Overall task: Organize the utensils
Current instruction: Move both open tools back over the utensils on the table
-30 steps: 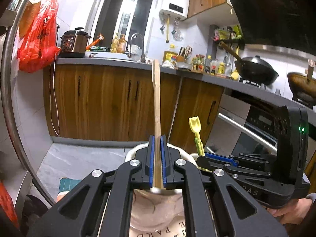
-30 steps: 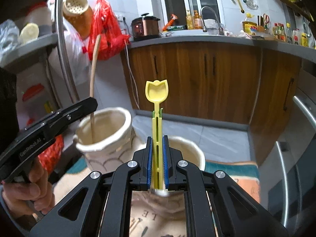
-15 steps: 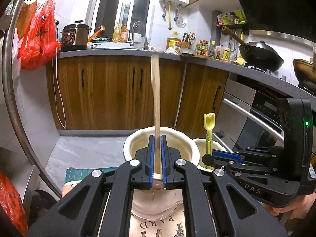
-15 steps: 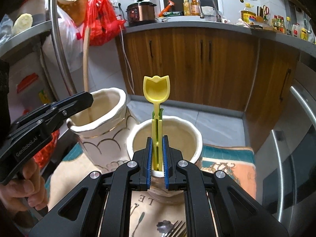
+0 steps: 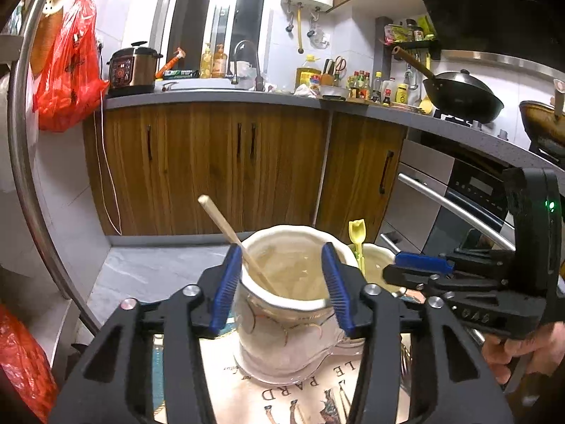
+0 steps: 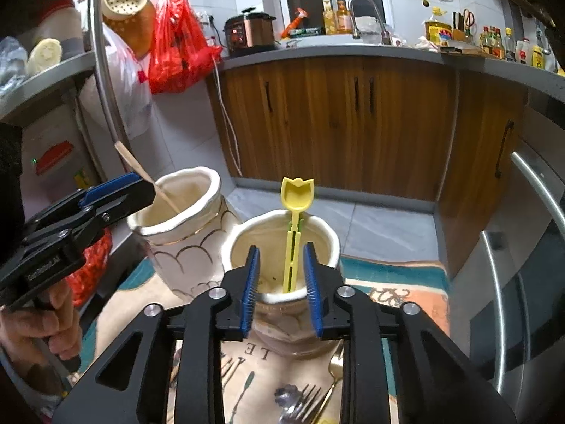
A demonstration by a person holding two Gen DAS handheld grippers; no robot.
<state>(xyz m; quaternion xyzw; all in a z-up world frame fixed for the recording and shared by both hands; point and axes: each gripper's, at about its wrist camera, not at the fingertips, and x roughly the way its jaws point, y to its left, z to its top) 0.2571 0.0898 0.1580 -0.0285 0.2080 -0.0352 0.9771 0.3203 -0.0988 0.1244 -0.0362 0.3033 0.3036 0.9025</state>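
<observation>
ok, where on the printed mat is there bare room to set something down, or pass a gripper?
Free: the printed mat to the right of the smaller cream ceramic jar, up to its teal edge. Crowded: the narrow gap between that jar and the taller cream ceramic jar; the loose forks and spoons in front.

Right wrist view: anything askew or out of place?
Nothing spilled or damaged. The wooden stick leans against the rim of the left jar, while the yellow scoop stands nearly upright in the right jar. Loose cutlery lies on the mat.
</observation>
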